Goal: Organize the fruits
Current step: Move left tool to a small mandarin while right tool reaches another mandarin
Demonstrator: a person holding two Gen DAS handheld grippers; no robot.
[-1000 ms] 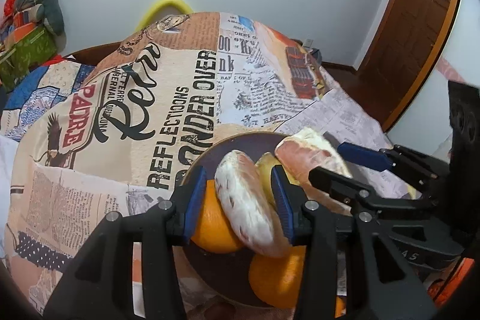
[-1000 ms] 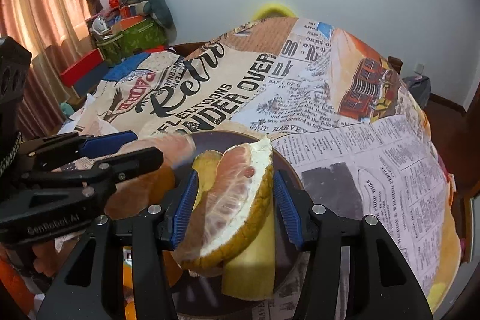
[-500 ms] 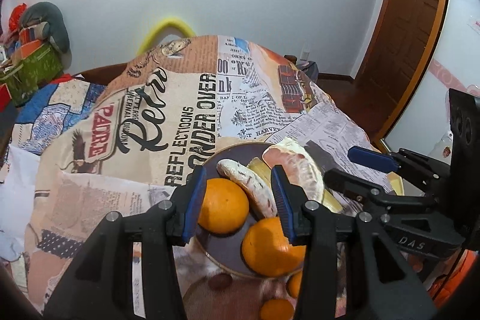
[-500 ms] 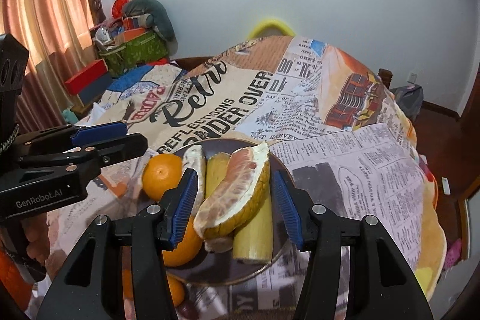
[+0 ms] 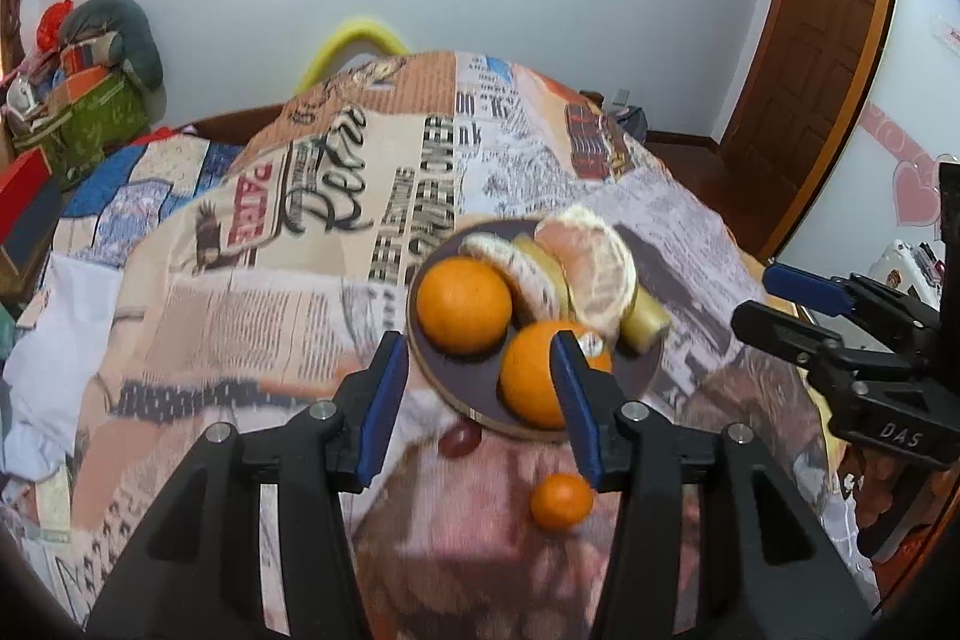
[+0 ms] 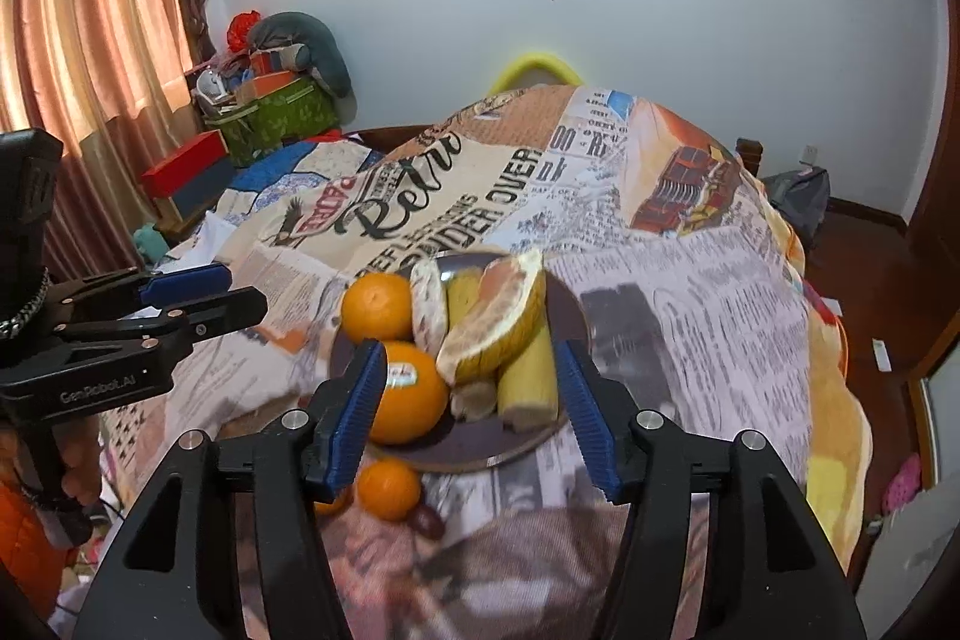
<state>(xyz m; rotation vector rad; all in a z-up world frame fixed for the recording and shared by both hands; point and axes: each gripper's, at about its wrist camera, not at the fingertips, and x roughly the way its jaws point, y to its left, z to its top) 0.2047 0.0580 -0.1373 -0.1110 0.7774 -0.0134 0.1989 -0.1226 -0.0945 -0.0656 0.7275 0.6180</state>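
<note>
two round oranges (image 5: 463, 303) sit on the dark round plate with a pale wooden rim (image 5: 651, 382), together with a narrow peeled pomelo wedge (image 5: 510, 263), a broad pinkish pomelo segment with yellow rind (image 5: 591, 263) and a pale yellow cut stick of fruit (image 6: 531, 370) lying under it. the plate rests on the newspaper-print cloth (image 5: 312, 292) that covers the table. just off the plate's near rim lie a small tangerine (image 5: 561, 501) and a dark reddish grape-like fruit (image 5: 461, 441), not yet gathered.

the left gripper (image 5: 477, 400) hangs above and in front of the plate, its blue-padded jaws apart with nothing between them; they have just been opening. the right gripper (image 6: 468, 412) is likewise parted and empty, its jaws also just widened, poised over the plate's near edge.

the step in hand looks like letting go of the pomelo pieces and pulling clear. the next move probably calls for dropping one gripper to the small tangerine, jaws wide enough to straddle it, and lifting it onto a bare patch of plate without nudging the stacked wedges.
</note>
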